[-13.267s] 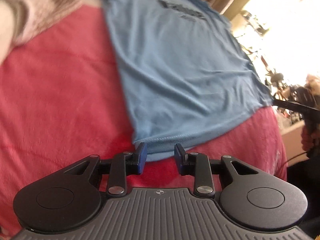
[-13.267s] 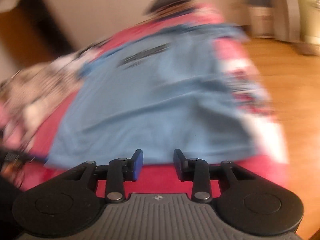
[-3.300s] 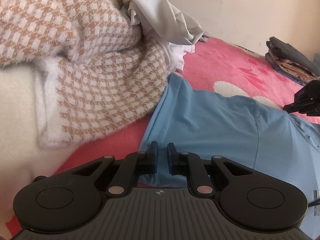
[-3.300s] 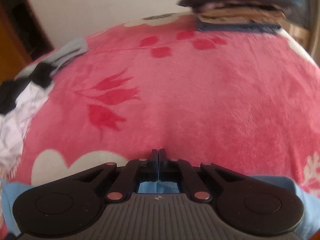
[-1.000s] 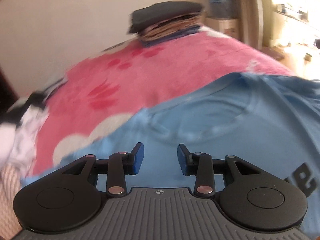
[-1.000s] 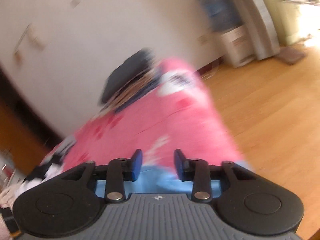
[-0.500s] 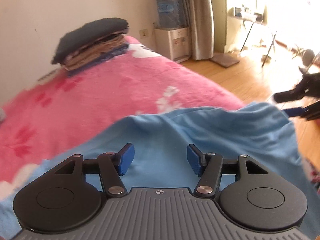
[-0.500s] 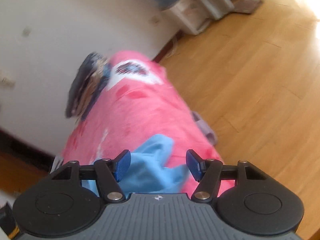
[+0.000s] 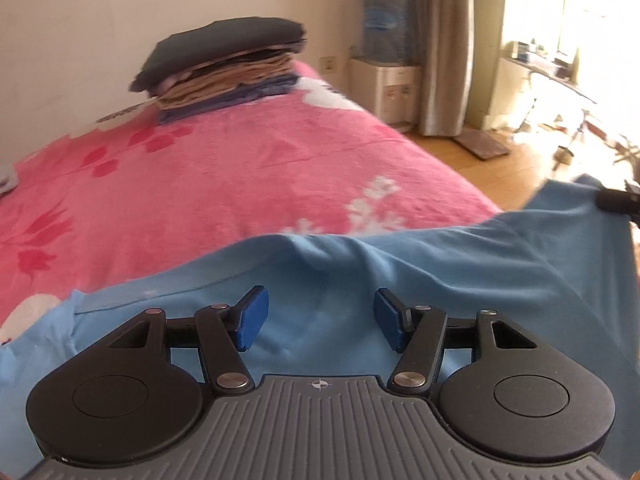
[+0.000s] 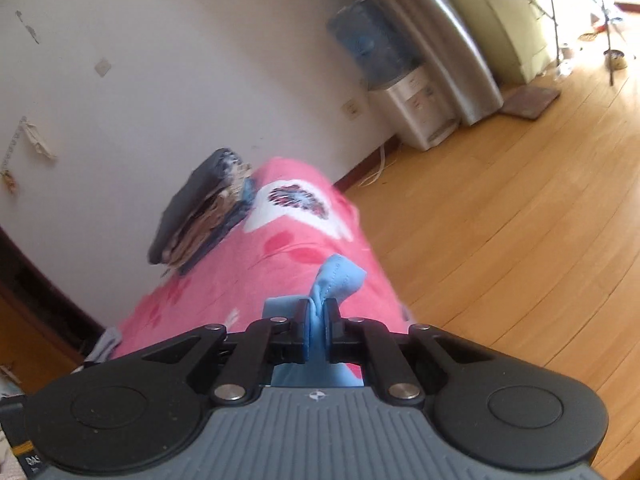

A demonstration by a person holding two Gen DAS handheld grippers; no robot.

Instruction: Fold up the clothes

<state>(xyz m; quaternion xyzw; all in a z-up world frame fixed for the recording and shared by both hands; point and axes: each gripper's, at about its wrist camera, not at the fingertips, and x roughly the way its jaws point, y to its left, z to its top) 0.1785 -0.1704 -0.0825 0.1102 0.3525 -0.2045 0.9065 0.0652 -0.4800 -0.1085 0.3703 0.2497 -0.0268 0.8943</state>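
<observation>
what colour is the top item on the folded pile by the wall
Dark grey, almost black; the pile shows best in the left wrist view.

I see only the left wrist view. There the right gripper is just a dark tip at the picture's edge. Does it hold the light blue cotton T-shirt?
Observer: Yes. In the right wrist view the right gripper is shut on a bunched corner of the light blue T-shirt; its jaws have just been closing.
Operator: Is the blanket caught too?
Observer: No. Only blue cloth is between the pads; the pink floral blanket lies beyond them, beside the wooden floor.
</observation>
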